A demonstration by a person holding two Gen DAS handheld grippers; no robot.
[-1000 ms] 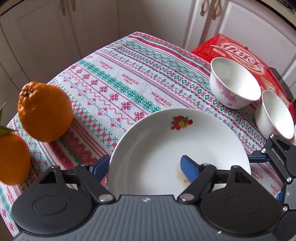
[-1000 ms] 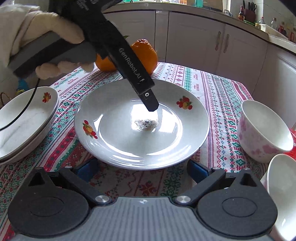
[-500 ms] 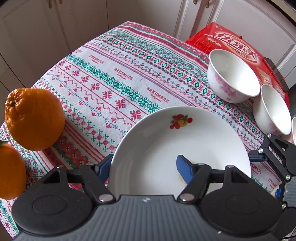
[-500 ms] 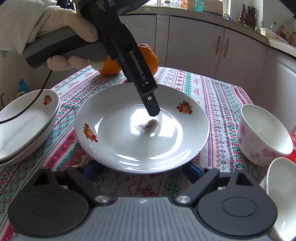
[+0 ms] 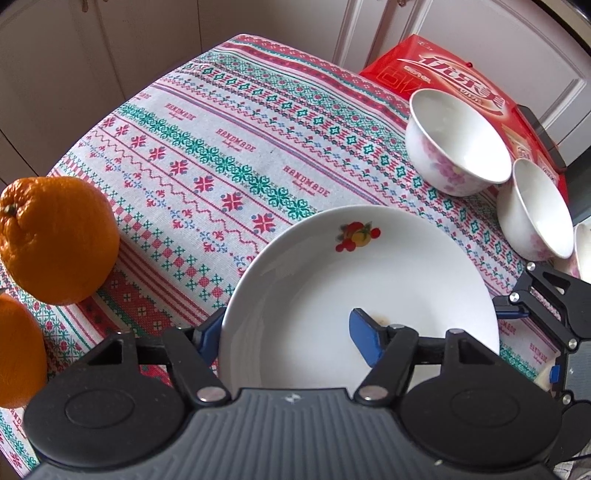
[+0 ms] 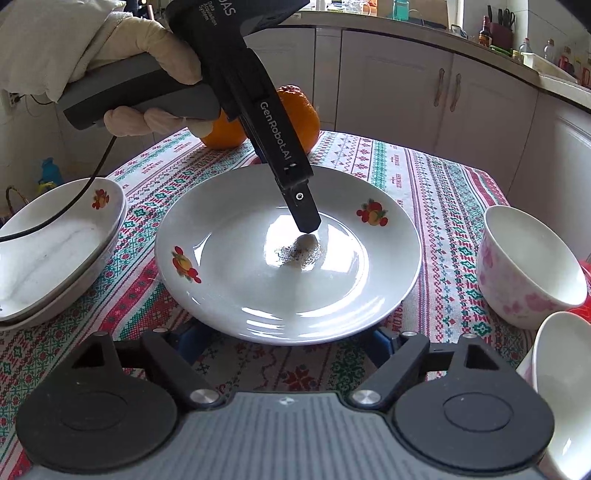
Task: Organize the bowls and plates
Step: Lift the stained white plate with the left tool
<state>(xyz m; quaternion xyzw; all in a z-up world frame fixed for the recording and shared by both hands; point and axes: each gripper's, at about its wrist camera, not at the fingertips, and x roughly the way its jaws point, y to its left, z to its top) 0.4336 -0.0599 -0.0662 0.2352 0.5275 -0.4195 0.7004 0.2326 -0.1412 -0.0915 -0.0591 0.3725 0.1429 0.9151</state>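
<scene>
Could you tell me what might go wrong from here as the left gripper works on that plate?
The left gripper straddles only the rim of the plate, so the plate could tip or slip when lifted. The residue in its middle might spill onto the tablecloth. Swinging it could knock the nearby bowl.

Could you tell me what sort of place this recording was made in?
Most likely a home kitchen: white cabinet doors under a countertop with bottles and a knife block, and a table with an embroidered tablecloth.
</scene>
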